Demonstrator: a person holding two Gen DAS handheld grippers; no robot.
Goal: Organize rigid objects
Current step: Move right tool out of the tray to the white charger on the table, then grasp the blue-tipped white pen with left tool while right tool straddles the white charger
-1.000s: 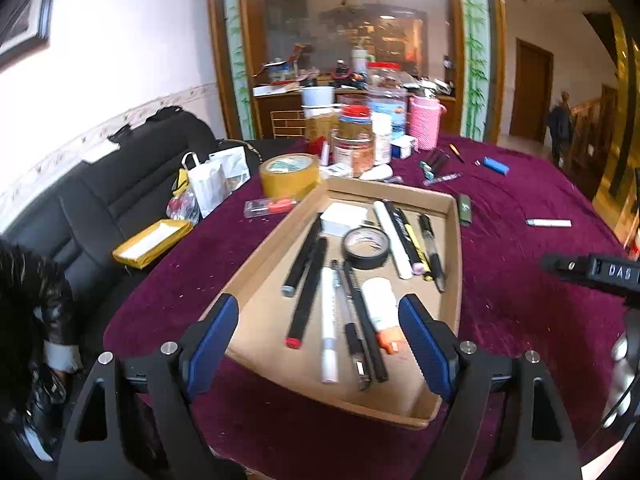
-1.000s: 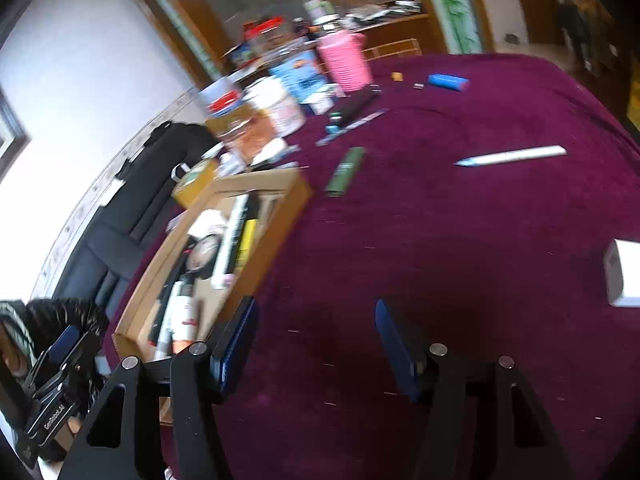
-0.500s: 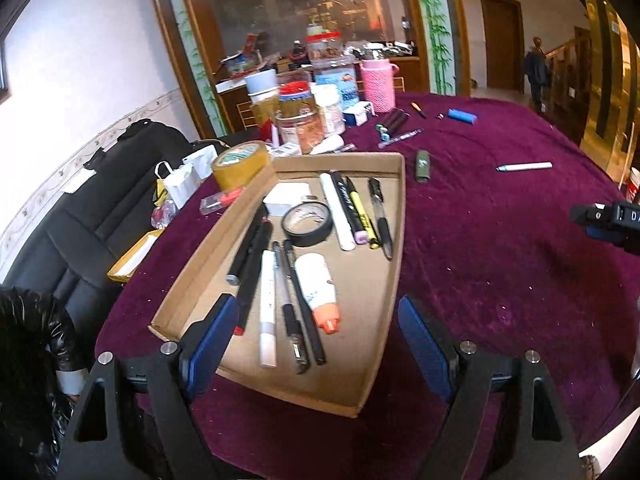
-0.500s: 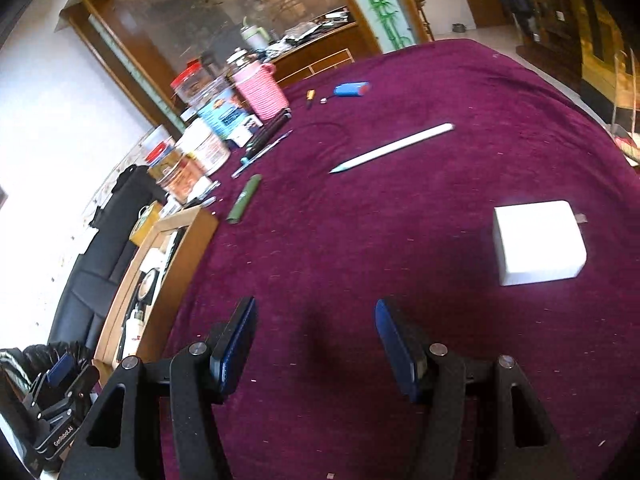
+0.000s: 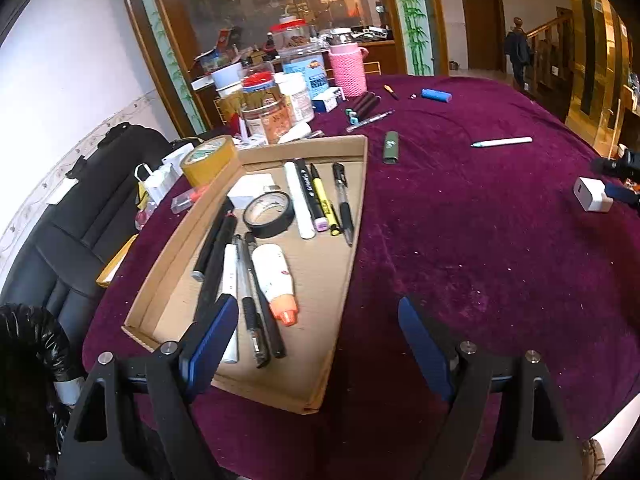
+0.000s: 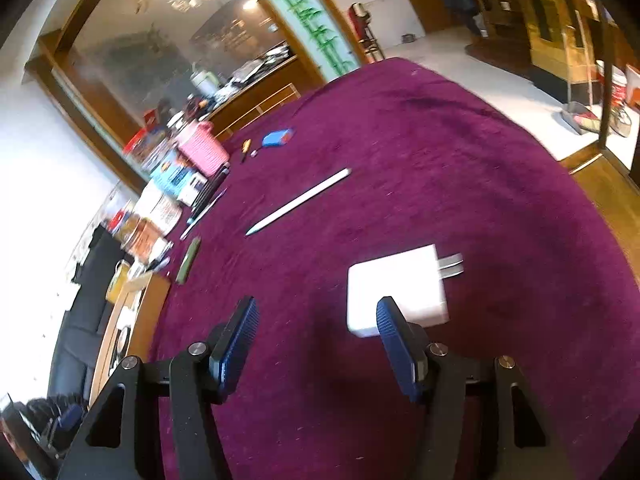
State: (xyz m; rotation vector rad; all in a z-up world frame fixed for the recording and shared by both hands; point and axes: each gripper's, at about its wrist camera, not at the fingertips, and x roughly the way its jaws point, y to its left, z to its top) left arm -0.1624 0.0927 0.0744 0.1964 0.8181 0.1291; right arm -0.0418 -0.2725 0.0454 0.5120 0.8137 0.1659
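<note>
A cardboard tray [image 5: 352,240] on the purple tablecloth holds pens, markers, a black tape roll [image 5: 269,215] and a glue bottle [image 5: 276,280]. My left gripper [image 5: 316,344] is open and empty over the tray's near right corner. A white charger block [image 6: 394,290] lies on the cloth just ahead of my open right gripper [image 6: 316,340], partly behind its right finger; it also shows in the left wrist view [image 5: 592,194]. A white pen [image 6: 298,202], a green lighter [image 6: 188,260] and a blue object [image 6: 278,137] lie loose on the cloth.
Jars, a pink holder [image 5: 347,72] and boxes crowd the table's far left edge. A yellow tape roll [image 5: 208,160] stands beside the tray. A black sofa [image 5: 80,208] is to the left. The table edge drops to the floor at right [image 6: 592,184].
Both grippers have swung to the right. The right gripper has moved toward the white charger block, which now sits right at its fingers. The tray has shifted left in the left wrist view.
</note>
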